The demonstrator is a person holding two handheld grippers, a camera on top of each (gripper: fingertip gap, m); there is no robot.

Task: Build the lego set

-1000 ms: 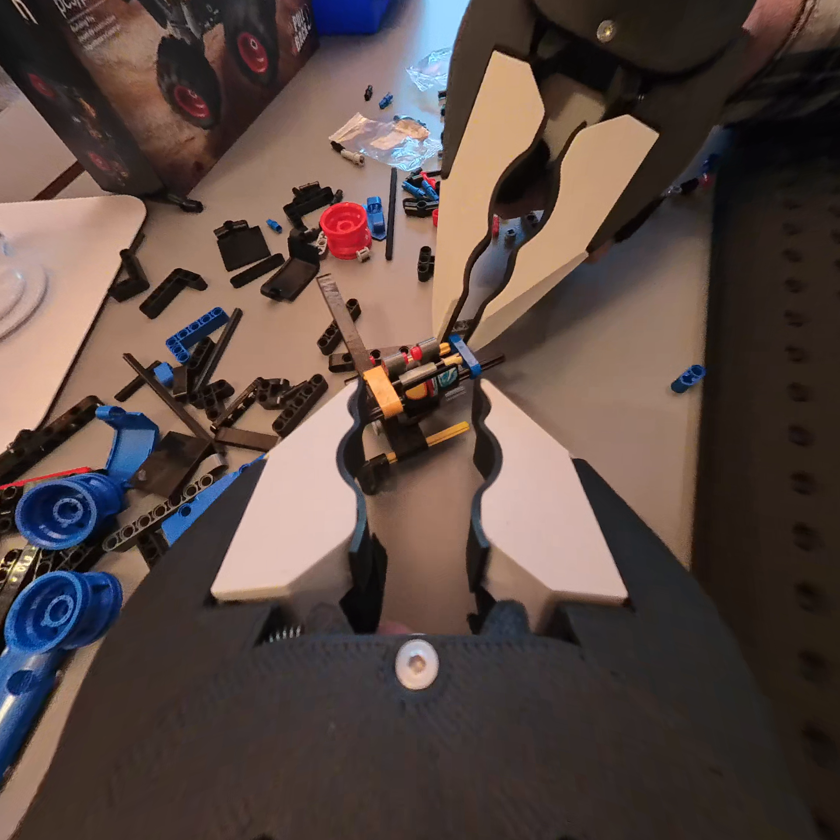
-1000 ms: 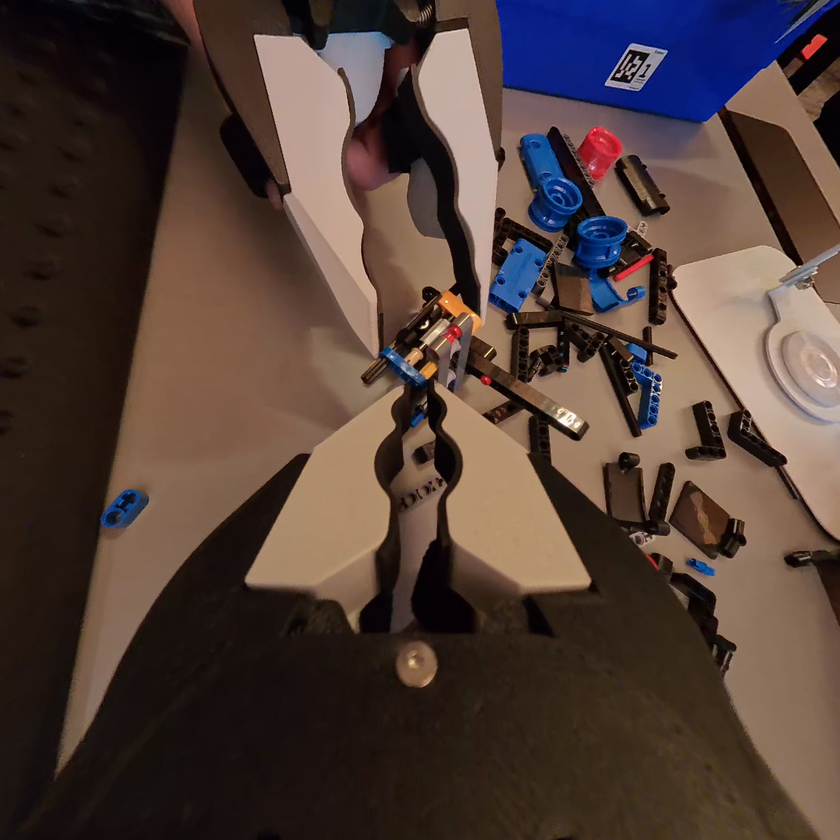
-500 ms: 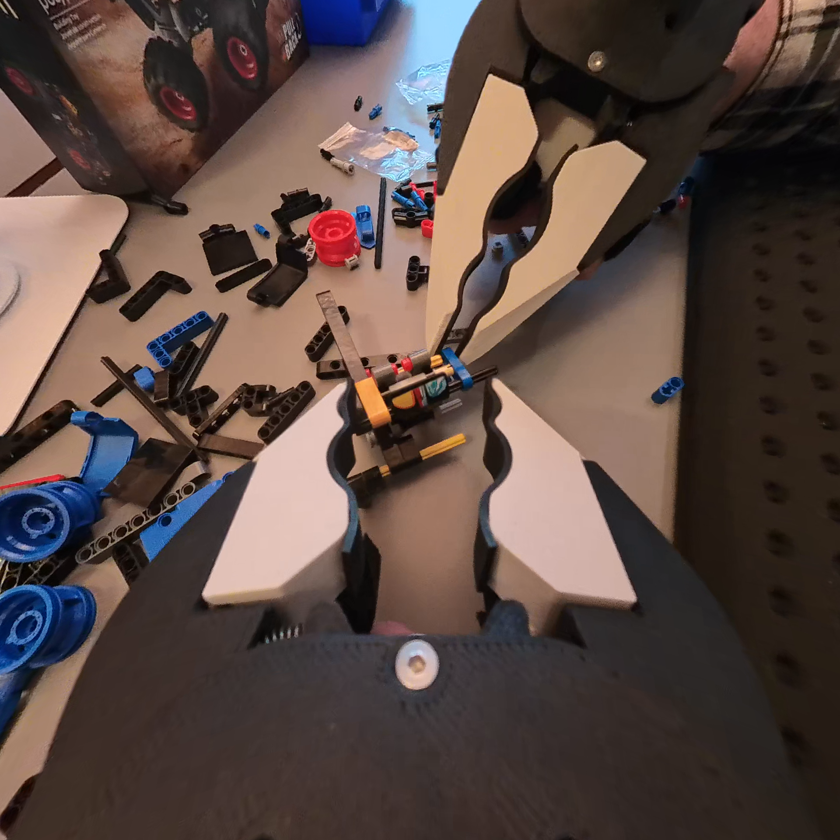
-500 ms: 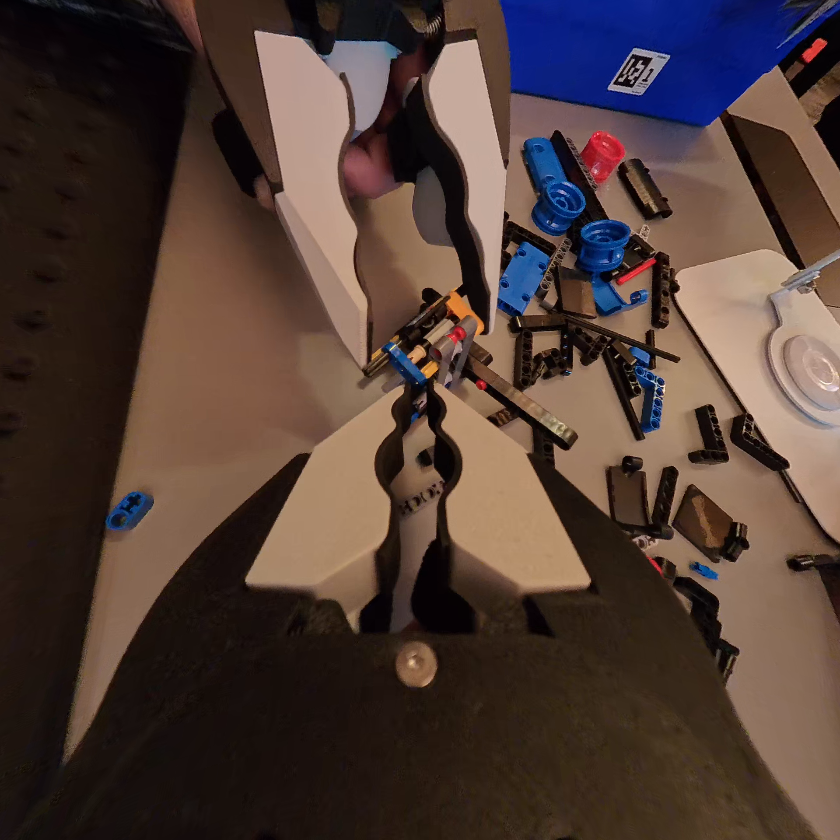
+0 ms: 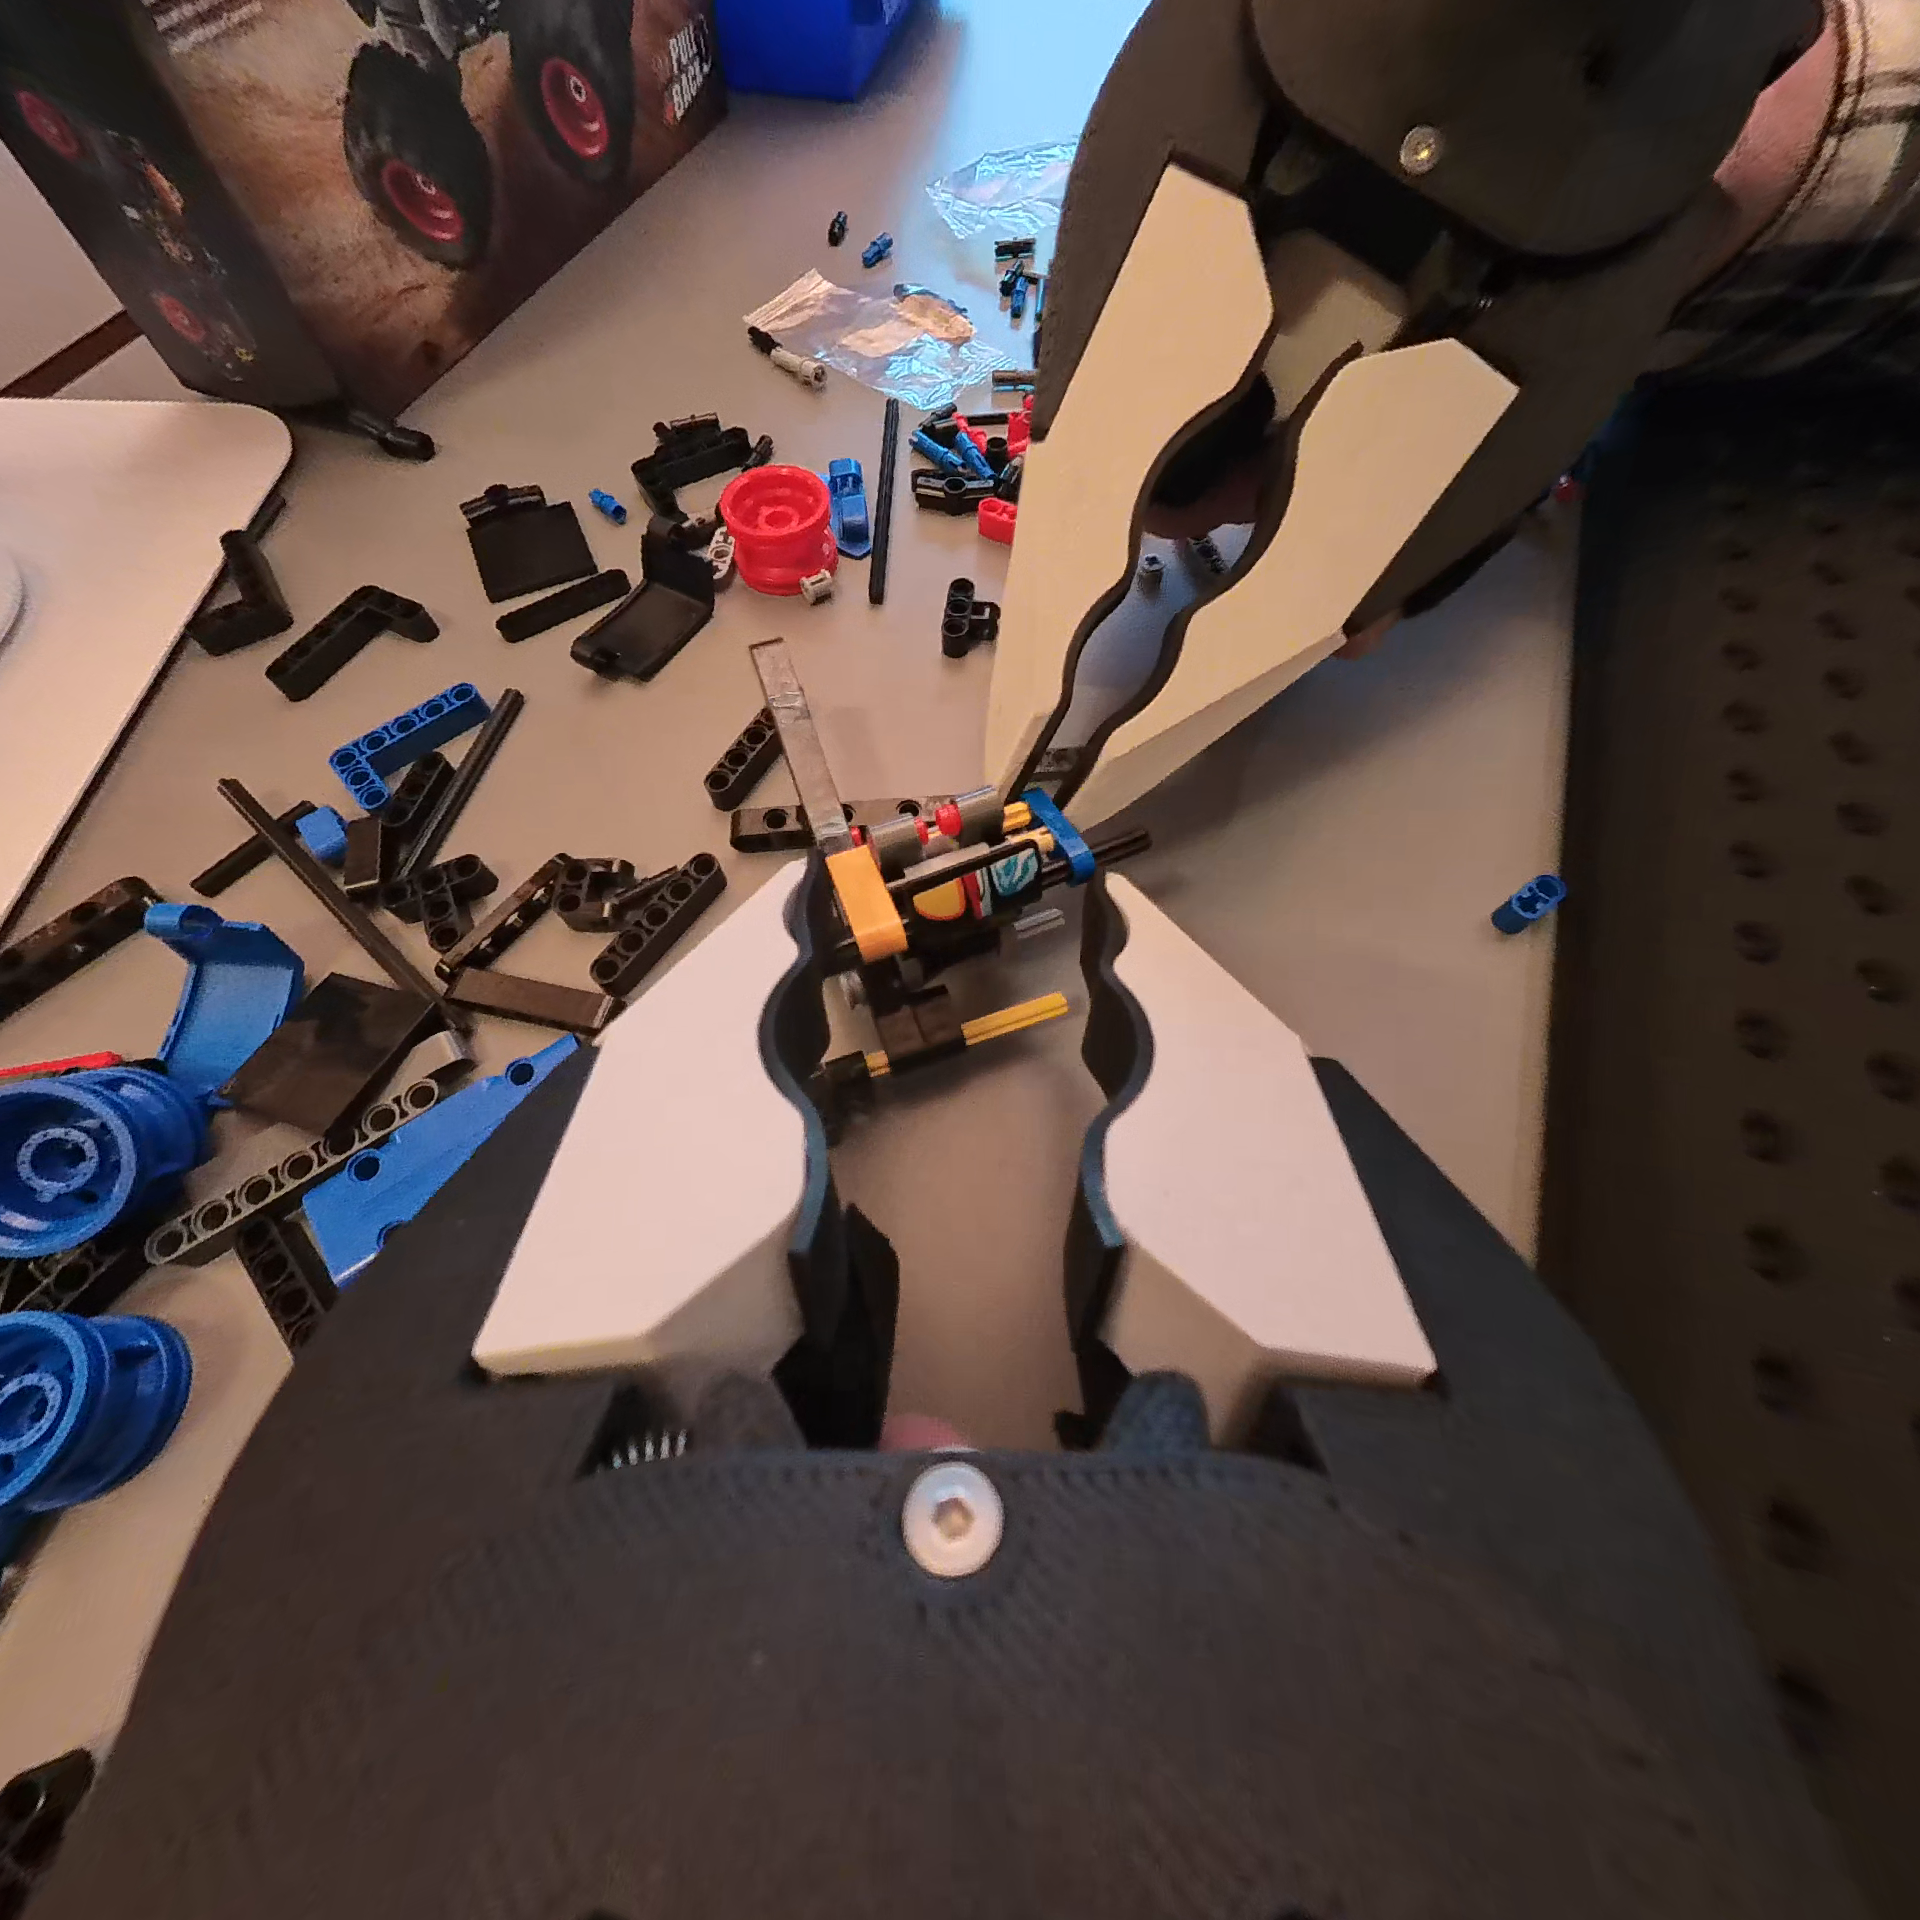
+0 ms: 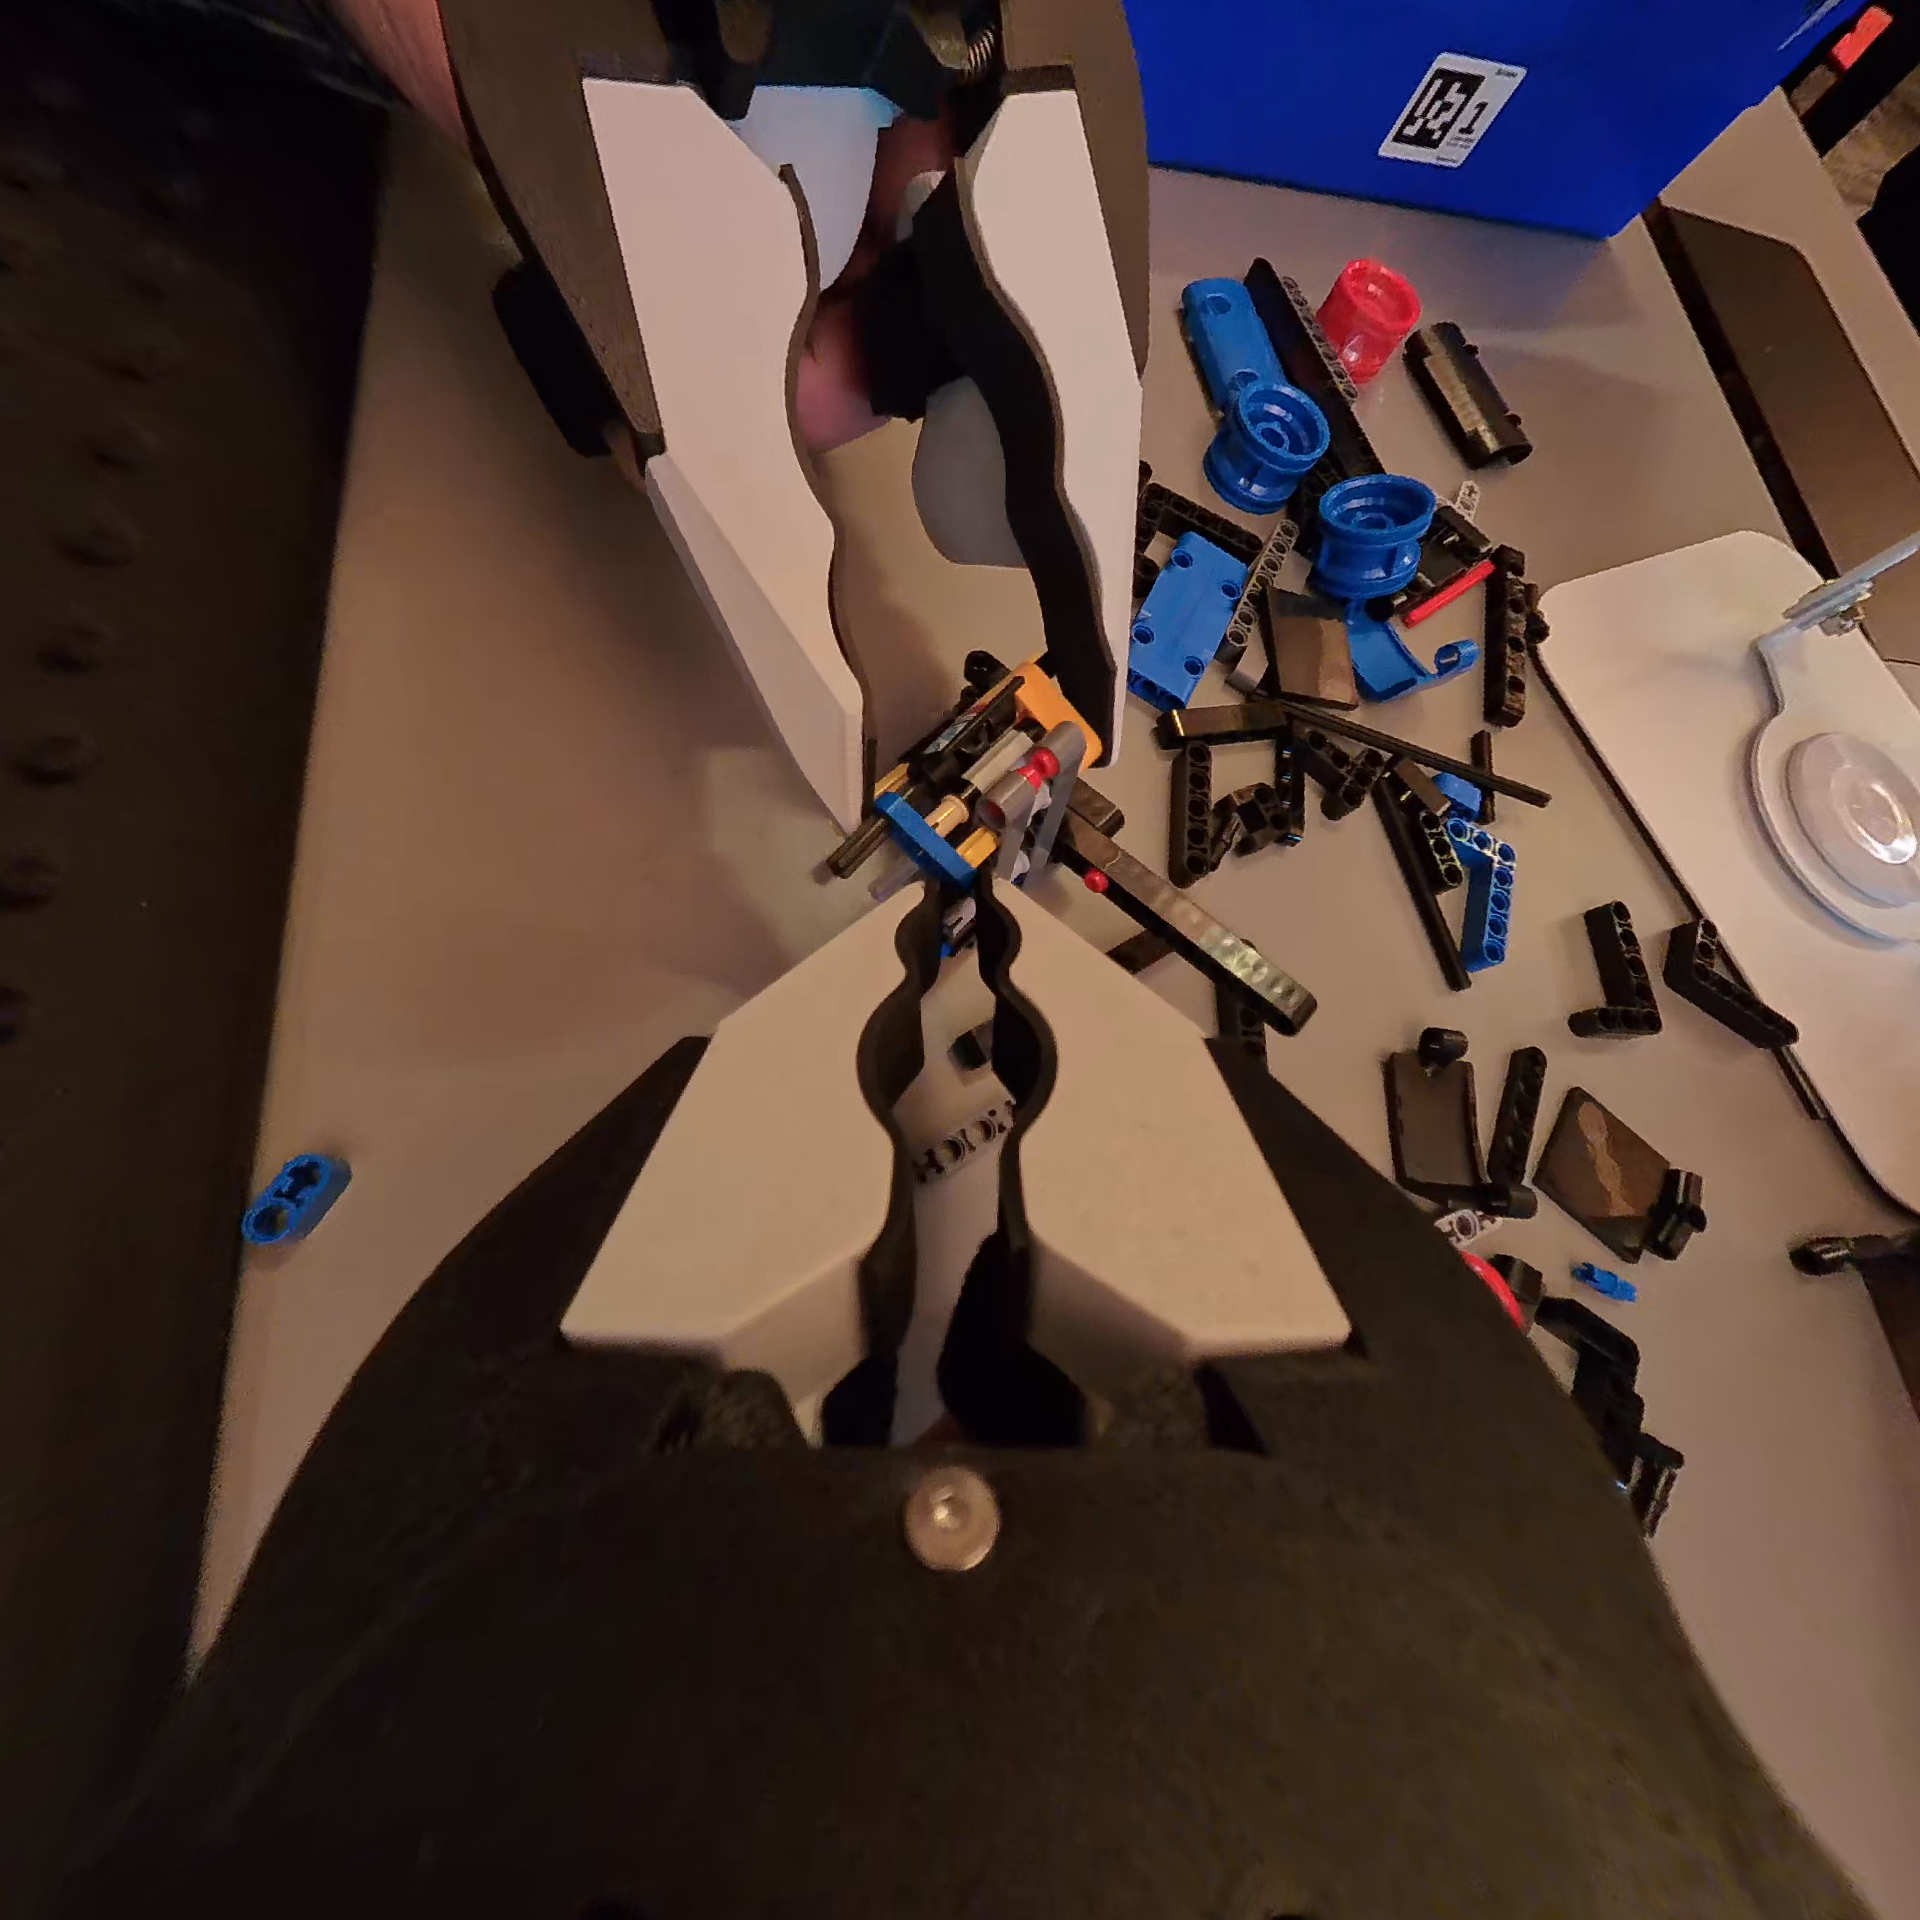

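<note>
Pinching the blue end of a small black, orange and yellow lego sub-assembly (image 6: 987, 790), the right claw (image 6: 951, 899) steadies it on the grey worktop (image 5: 1299, 935). The left claw (image 5: 951, 914) stands spread around it. Blue plastic wheel hubs (image 5: 73, 1153) and black beams (image 5: 655, 914) lie loose; most building remains.

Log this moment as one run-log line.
left gripper: open around lego assembly | right gripper: shut on assembly's blue end | loose parts on table

Black claw (image 5: 951, 914) bodies, white fingers (image 5: 665, 1174), plaid sleeve (image 5: 1860, 156).
</note>
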